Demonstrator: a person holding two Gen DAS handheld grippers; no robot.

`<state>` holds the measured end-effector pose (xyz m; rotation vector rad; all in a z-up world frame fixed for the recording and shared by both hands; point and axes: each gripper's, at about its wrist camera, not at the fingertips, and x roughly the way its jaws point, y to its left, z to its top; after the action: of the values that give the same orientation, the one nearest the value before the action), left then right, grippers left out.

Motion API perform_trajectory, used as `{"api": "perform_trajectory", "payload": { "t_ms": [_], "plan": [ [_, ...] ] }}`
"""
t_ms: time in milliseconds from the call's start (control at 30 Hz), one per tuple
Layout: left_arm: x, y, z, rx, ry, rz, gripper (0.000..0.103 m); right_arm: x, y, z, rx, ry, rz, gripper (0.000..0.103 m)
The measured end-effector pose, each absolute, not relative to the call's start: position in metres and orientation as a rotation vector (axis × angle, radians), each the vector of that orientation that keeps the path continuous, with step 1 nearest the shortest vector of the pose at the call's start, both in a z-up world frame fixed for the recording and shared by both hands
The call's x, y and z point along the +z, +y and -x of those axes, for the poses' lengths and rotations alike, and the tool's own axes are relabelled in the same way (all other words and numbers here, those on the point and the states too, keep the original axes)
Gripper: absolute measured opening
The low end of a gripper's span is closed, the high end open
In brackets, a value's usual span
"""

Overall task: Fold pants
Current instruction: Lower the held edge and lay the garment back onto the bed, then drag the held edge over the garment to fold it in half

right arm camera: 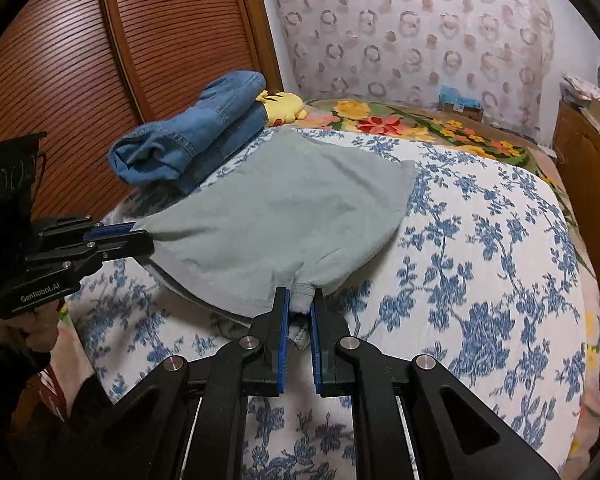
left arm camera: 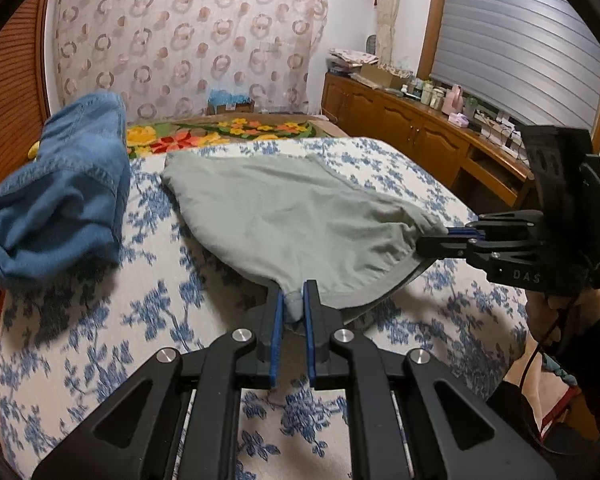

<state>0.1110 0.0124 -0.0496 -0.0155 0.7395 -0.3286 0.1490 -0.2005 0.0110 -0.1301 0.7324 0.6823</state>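
The grey pants (left arm camera: 284,216) lie on the bed (left arm camera: 100,320), stretched away from both jaws, apparently already doubled and mid-fold, with more folding left. The left gripper (left arm camera: 294,304) pinches one near corner, the right gripper (right arm camera: 300,308) the other (both clamped on cloth). Only the right view shows the yellow plush toy (right arm camera: 280,106) behind the folded jeans (right arm camera: 188,136).

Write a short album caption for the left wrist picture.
Two grippers, left and right, pinch the near edge of grey pants on a flowered bed, beside folded jeans.
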Motion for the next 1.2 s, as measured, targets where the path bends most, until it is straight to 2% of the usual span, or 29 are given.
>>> {"api": "perform_trajectory", "payload": {
  "t_ms": [400, 1200],
  "plan": [
    [-0.050, 0.009, -0.092, -0.341, 0.725, 0.010, 0.010, 0.008, -0.207, -0.125, 0.678, 0.708, 0.095, 0.009],
    [0.008, 0.008, -0.042, -0.395, 0.583, -0.002, 0.010, 0.057, -0.237, -0.056, 0.683, 0.560, 0.142, 0.009]
  ]
}}
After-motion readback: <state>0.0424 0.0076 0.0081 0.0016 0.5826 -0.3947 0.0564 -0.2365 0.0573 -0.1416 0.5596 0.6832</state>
